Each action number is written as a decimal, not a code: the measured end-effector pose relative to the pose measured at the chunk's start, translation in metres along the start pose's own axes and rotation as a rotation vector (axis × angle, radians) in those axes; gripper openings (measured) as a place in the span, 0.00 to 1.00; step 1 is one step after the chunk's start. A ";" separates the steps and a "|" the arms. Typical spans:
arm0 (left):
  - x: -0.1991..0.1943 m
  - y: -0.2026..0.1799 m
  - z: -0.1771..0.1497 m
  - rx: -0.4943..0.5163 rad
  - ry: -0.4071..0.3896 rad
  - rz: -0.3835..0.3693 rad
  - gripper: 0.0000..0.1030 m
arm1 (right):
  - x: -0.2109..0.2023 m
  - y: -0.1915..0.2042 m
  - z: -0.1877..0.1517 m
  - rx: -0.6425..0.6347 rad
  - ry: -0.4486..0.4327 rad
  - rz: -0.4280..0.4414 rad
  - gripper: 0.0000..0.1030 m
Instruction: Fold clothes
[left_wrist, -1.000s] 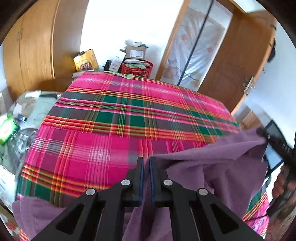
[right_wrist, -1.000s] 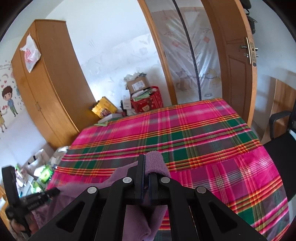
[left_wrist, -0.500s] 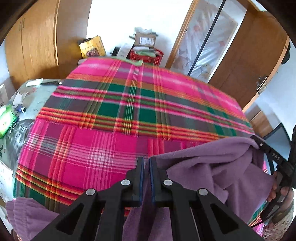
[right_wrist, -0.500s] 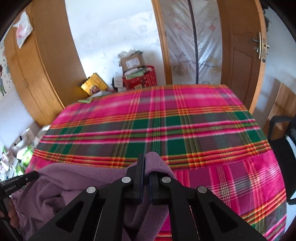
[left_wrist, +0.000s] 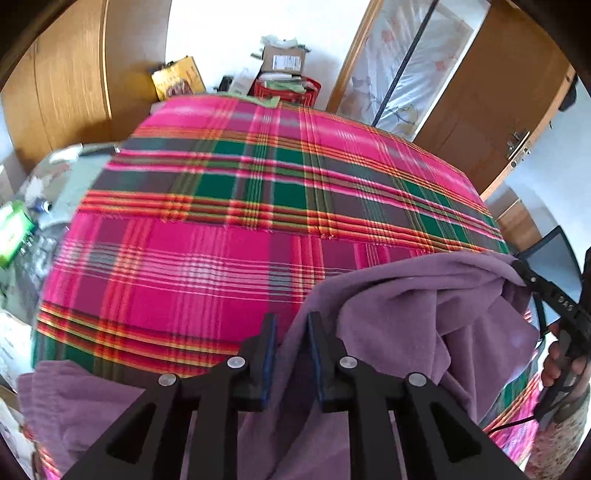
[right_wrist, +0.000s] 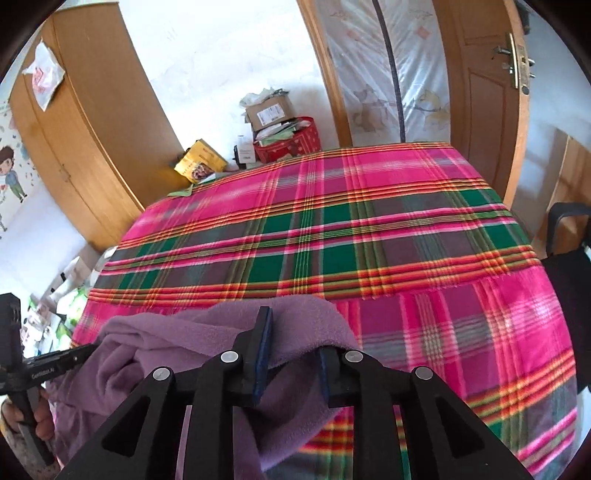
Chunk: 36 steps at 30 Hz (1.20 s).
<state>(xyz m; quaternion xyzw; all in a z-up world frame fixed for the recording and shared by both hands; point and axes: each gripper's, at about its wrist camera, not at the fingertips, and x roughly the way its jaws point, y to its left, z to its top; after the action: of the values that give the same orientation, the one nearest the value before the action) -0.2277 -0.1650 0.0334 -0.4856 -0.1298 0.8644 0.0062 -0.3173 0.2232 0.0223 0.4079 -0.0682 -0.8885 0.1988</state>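
A purple fleece garment (left_wrist: 417, 306) hangs bunched at the near edge of a bed with a pink, green and red plaid cover (left_wrist: 258, 206). My left gripper (left_wrist: 290, 326) has its jaws parted, and the cloth lies loosely between them and over the right finger. My right gripper (right_wrist: 295, 325) is also parted, with the garment (right_wrist: 207, 343) draped over its right finger. The right gripper shows at the right edge of the left wrist view (left_wrist: 546, 291), and the left gripper at the left edge of the right wrist view (right_wrist: 55, 363).
Wooden wardrobes (right_wrist: 92, 122) stand at the left. Boxes and a red basket (right_wrist: 291, 142) sit behind the bed. A wooden door (right_wrist: 484, 85) and a black chair (right_wrist: 569, 236) are at the right. Clutter lies on the floor at the left (left_wrist: 22, 229).
Both grippers have opened from shut on the garment. Both have moved forward and lower over the bed, and the garment has slumped onto the near edge.
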 end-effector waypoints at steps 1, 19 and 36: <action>-0.003 0.000 -0.001 -0.008 0.000 -0.002 0.17 | -0.002 -0.001 0.000 0.001 0.011 0.010 0.23; -0.056 -0.048 -0.057 0.091 0.003 -0.149 0.19 | -0.091 -0.018 -0.060 -0.094 0.102 -0.078 0.23; -0.029 -0.113 -0.116 0.171 0.124 -0.219 0.22 | -0.064 -0.004 -0.116 -0.009 0.004 0.227 0.23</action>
<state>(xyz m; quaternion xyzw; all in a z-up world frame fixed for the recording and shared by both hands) -0.1273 -0.0341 0.0266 -0.5188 -0.1075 0.8348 0.1497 -0.1936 0.2576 -0.0099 0.3985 -0.1096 -0.8597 0.3002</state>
